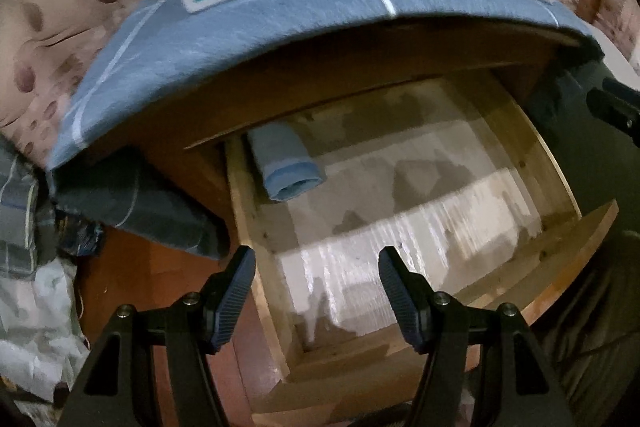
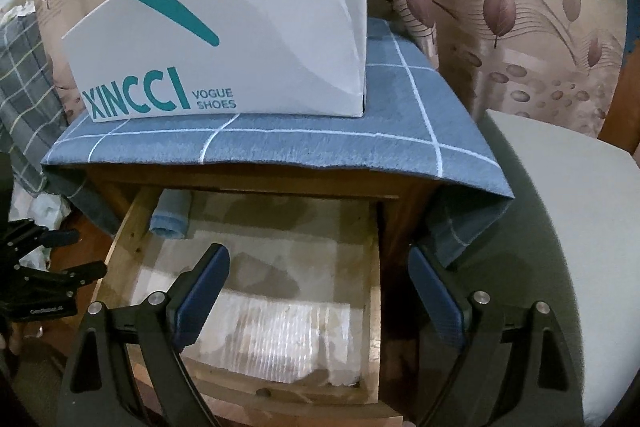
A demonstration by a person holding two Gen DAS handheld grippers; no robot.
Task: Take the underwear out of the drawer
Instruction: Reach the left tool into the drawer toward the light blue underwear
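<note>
The wooden drawer [image 1: 244, 211] [image 2: 120, 247] stands pulled out of a small cabinet. A rolled light-blue piece of underwear [image 1: 286, 165] [image 2: 170, 217] lies in its back left corner, partly under the cabinet top. My left gripper [image 1: 316, 259] hovers open over the drawer's left wall, short of the roll, with nothing between its fingers. My right gripper [image 2: 318, 259] is open wide above the middle of the drawer, also holding nothing. The left gripper's body [image 2: 36, 267] shows at the left edge of the right wrist view.
A white shoe box [image 2: 224, 39] sits on a blue checked cloth [image 2: 280, 143] that covers the cabinet top and hangs over its sides. White paper lines the drawer floor [image 2: 280, 327]. A grey cushioned seat [image 2: 560, 207] stands to the right, bedding [image 1: 32, 287] to the left.
</note>
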